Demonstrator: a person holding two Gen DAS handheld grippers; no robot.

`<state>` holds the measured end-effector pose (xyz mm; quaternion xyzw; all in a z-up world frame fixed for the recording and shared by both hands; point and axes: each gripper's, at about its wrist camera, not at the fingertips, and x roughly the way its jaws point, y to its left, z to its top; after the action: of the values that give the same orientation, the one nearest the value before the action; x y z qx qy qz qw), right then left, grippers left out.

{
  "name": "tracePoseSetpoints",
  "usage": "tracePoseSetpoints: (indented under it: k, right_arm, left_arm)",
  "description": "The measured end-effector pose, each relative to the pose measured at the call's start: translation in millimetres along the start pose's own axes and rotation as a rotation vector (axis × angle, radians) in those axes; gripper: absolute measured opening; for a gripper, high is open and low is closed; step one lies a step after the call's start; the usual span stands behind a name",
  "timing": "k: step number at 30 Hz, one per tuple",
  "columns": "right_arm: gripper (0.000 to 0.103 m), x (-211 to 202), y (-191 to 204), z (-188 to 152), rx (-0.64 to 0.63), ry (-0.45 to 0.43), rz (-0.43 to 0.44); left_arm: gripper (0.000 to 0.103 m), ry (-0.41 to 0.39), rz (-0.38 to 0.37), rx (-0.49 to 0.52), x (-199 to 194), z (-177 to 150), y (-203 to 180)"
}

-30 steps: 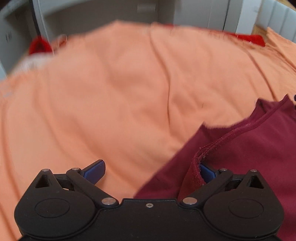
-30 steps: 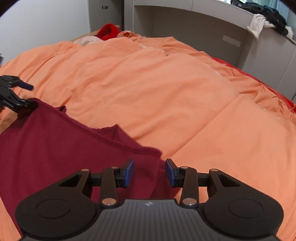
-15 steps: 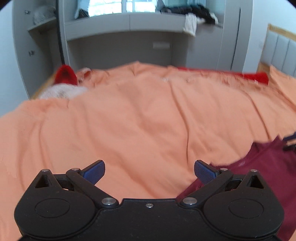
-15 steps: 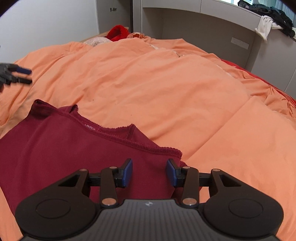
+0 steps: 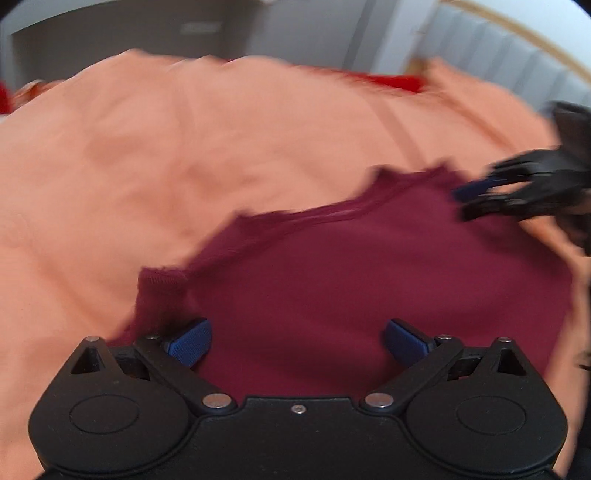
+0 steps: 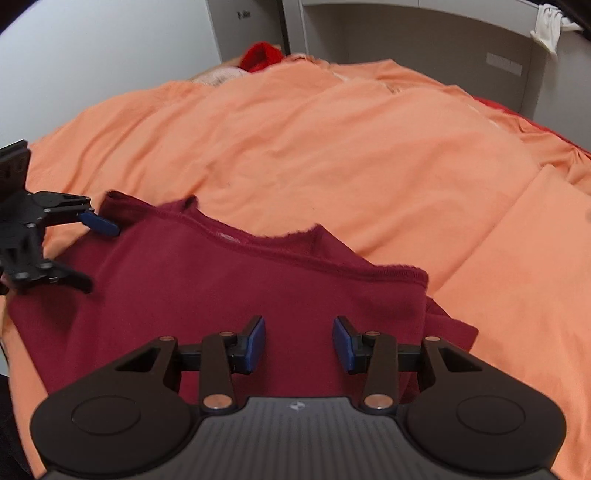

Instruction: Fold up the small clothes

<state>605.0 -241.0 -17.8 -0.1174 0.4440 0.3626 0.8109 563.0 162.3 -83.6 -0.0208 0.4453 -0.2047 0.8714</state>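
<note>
Bed (image 6: 332,155) covered by orange sheet, rumpled, filling most of view. Red bedding (image 6: 495,105) showing at far edge; red item (image 6: 260,55) at far corner. Grey built-in unit (image 6: 406,40) with recess behind bed. White cloth (image 6: 546,27) hanging over its top. Pale wall (image 6: 92,55) at left. Padded headboard panels (image 5: 491,59), wooden trim, blurred.

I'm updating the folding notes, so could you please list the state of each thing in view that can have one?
maroon garment: lying on the bed, partly folded, one edge doubled over near the right gripper.
left gripper: open wide over the garment, nothing between its pads.
right gripper: open, jaws just widened slightly, gripping nothing.
orange bedcover: spread out, wrinkled.
</note>
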Motion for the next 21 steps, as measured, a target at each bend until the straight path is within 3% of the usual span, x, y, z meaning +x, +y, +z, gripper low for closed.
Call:
tracePoseSetpoints:
  k: [5, 8, 10, 13, 15, 21]
  right_arm:
    - [0.045, 6.3, -23.6, 7.7, 0.047, -0.029, -0.063]
    - [0.038, 9.8, -34.6, 10.5, 0.090, -0.036, -0.055]
    - [0.039, 3.5, -32.3, 8.8, 0.100, -0.060, -0.053]
    - [0.051, -29.7, -13.5, -0.8, 0.078, -0.125, -0.095]
    - [0.064, -61.8, 4.3, -15.1, 0.060, -0.181, -0.089]
    - [0.066, -127.6, 33.7, -89.6, 0.122, -0.257, -0.034]
  left_arm:
    - [0.099, -0.058, 0.006, -0.135, 2.1, 16.2, 41.0]
    - [0.098, -0.089, 0.187, -0.180, -4.3, 19.9, 44.7]
    - [0.097, -0.140, 0.168, -0.230, -25.0, 14.6, 46.0]
    - [0.101, -0.193, 0.237, -0.259, -70.8, 1.5, 30.1]
    - [0.102, -0.236, 0.283, -0.237, -101.5, -15.8, 8.4]
    - [0.102, -0.283, 0.159, -0.249, -153.2, -95.4, -43.2]
